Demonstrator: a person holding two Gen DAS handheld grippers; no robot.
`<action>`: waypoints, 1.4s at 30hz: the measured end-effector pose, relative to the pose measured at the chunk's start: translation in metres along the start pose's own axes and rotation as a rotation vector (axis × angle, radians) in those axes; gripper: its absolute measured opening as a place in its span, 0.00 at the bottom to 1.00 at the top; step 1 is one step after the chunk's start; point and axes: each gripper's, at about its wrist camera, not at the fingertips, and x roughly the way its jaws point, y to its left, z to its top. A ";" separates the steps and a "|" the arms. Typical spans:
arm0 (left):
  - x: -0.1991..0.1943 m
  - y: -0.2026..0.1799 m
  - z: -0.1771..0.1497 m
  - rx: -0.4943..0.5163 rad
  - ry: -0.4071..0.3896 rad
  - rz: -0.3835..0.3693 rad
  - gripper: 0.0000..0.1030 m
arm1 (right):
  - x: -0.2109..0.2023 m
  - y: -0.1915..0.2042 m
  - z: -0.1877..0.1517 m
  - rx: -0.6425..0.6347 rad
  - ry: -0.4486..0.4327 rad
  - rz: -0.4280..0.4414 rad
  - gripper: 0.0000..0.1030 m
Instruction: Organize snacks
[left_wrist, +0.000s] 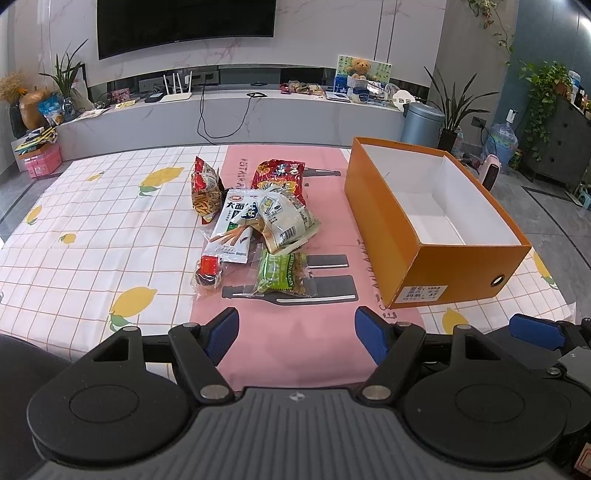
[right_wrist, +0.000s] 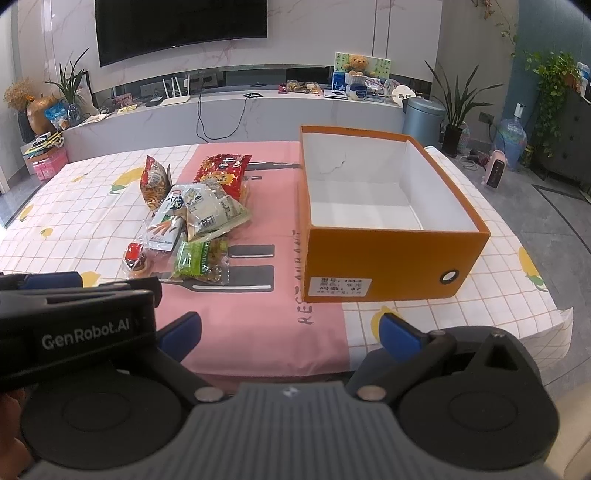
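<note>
Your left tool (left_wrist: 295, 334) hovers wide apart and empty over the near edge of the table (left_wrist: 74, 236), lined up with the snack pile (left_wrist: 255, 225). Start with the green packet (left_wrist: 282, 275) at the pile's near side; it lies flat and apart enough to pinch by an edge without dragging its neighbours. The small red-topped packet (left_wrist: 209, 271) beside it would do next. Carry each rightward over the wall of the orange box (left_wrist: 436, 258), which stands empty just right of the pile. Your right tool (right_wrist: 290, 334) also gapes wide, holding nothing, nearer the box.

The white packets overlap, hiding whatever lies beneath, and the print is too small to read.
</note>
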 end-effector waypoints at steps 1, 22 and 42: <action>0.000 0.000 0.000 0.000 -0.001 0.000 0.82 | 0.000 0.000 0.000 0.000 -0.001 0.000 0.97; 0.000 0.001 -0.001 0.000 0.004 0.004 0.82 | -0.001 0.004 -0.001 -0.007 0.004 0.000 0.97; 0.000 0.003 0.000 -0.003 0.004 0.010 0.82 | 0.000 0.005 0.000 -0.002 0.001 0.018 0.97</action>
